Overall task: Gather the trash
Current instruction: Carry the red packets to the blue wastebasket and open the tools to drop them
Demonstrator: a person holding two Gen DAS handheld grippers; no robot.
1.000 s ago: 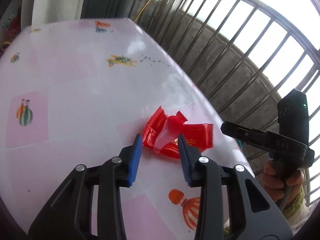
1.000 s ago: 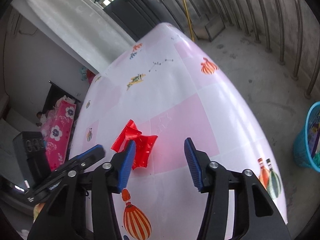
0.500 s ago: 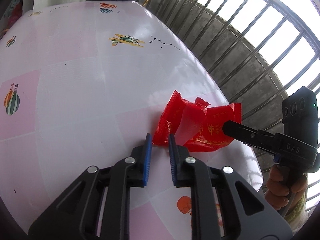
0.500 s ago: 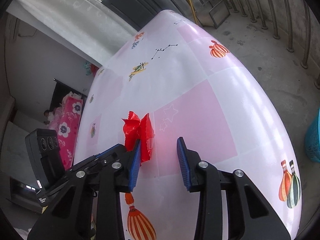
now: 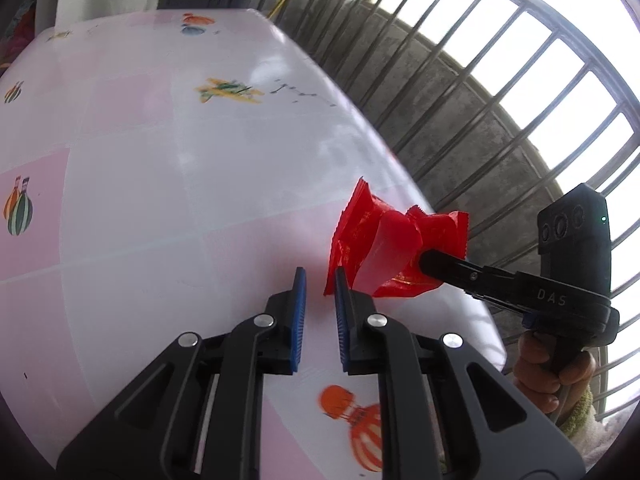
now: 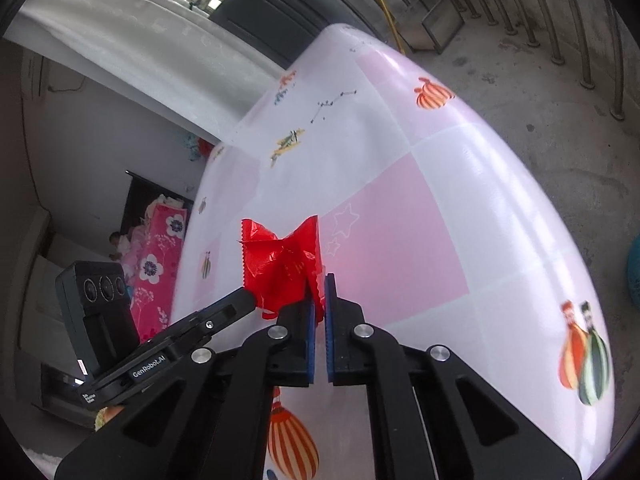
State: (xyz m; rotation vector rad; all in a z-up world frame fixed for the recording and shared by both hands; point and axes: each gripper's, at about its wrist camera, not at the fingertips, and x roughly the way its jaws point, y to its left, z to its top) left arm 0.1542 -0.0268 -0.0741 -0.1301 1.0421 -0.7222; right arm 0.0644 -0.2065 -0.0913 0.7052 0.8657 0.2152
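Crumpled red snack wrappers (image 5: 380, 248) are lifted off the pink-and-white tablecloth (image 5: 160, 160). My right gripper (image 6: 319, 292) is shut on the wrappers (image 6: 284, 264), pinching their serrated edge between its blue pads. In the left wrist view the right gripper's black finger (image 5: 448, 268) enters from the right into the wrappers. My left gripper (image 5: 319, 276) is narrowly open with nothing between its pads, and its right pad sits against the wrappers' lower left corner.
A metal railing (image 5: 480, 80) runs along the table's right side over a concrete floor (image 6: 540, 80). A teal basket's edge (image 6: 634, 272) shows at the far right. A room with pink floral fabric (image 6: 160, 248) lies to the left.
My right gripper closed on the red wrappers and lifted them. My left gripper opened slightly and the wrappers now sit just outside its right pad.
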